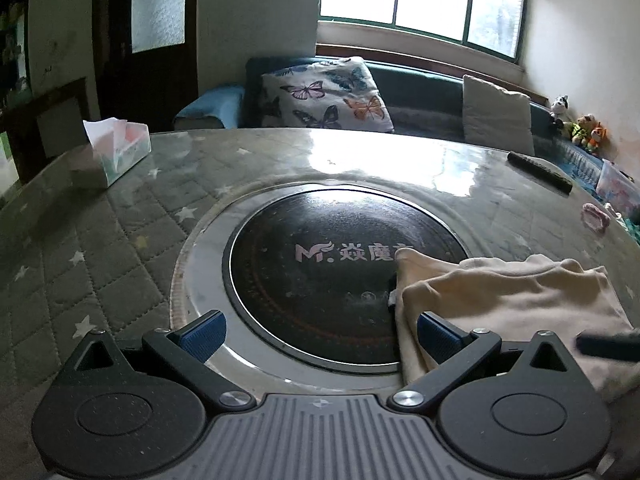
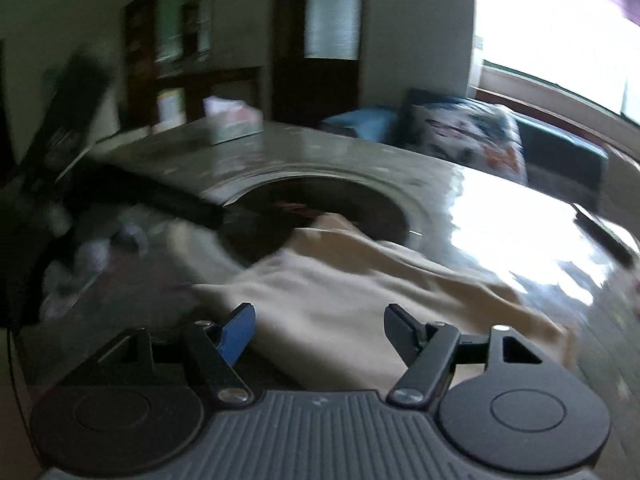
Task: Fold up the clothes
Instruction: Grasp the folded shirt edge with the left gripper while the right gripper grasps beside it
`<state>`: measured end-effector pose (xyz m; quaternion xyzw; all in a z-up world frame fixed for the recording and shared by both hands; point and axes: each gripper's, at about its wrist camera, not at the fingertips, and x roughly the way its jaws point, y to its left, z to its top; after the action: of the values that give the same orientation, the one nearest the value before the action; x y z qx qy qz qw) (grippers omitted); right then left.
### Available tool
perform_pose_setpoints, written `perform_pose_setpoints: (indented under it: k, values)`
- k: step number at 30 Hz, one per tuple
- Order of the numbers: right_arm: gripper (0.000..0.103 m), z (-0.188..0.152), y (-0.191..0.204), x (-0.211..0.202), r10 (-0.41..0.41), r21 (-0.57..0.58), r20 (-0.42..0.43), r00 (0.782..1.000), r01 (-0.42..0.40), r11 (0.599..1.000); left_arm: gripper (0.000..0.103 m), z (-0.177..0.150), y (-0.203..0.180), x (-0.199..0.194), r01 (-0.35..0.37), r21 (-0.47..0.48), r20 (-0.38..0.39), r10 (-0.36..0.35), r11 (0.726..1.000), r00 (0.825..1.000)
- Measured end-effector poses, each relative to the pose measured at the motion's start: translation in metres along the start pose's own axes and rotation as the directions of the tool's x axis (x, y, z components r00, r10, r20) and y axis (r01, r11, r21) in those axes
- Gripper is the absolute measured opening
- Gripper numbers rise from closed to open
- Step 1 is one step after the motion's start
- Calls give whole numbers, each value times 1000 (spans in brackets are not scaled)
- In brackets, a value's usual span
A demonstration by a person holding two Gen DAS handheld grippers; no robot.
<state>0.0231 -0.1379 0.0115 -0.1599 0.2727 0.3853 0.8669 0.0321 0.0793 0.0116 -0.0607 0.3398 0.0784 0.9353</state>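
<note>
Lying crumpled on the table [image 1: 120, 216], the cream garment [image 1: 520, 296] (right view blurred) sits near both spread-fingered, empty tools: left gripper [image 1: 322, 330], right gripper [image 2: 320, 330].

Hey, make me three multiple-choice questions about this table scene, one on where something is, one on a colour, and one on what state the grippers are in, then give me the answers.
1. Where does the cloth lie?
A. Partly over the dark round cooktop
B. On the sofa
C. Inside the tissue box

2. What colour is the cloth?
A. Dark blue
B. Cream
C. Red

3. How do the left gripper and right gripper stand?
A. Both shut on the cloth
B. One shut, one open
C. Both open, holding nothing

Answers:
1. A, its corner covers the cooktop's right side.
2. B, it is pale cream in both views.
3. C, the fingers of each stand wide apart with nothing held between them.
</note>
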Motion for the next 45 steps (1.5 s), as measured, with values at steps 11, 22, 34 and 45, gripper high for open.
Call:
perform_pose_setpoints:
  k: [11,22,34,45]
  values:
    - [49,7,55,32,31,-221,-52,998,-42,974,103,6,10,8,93,-114,-81,-103,989,991]
    - [18,15,47,23,28,-163,-19,999,-31,986,103,10,8,17,223,-278,-140,-269,934,953]
    - [17,21,24,-14,40,-35,63,997,-37,999,73,1,1,36,341,-525,-191,-498,780,846]
    - [19,6,23,-25,71,-14,49,996,-70,997,36,-2,-6,37,322,-451,-176,-437,832,882]
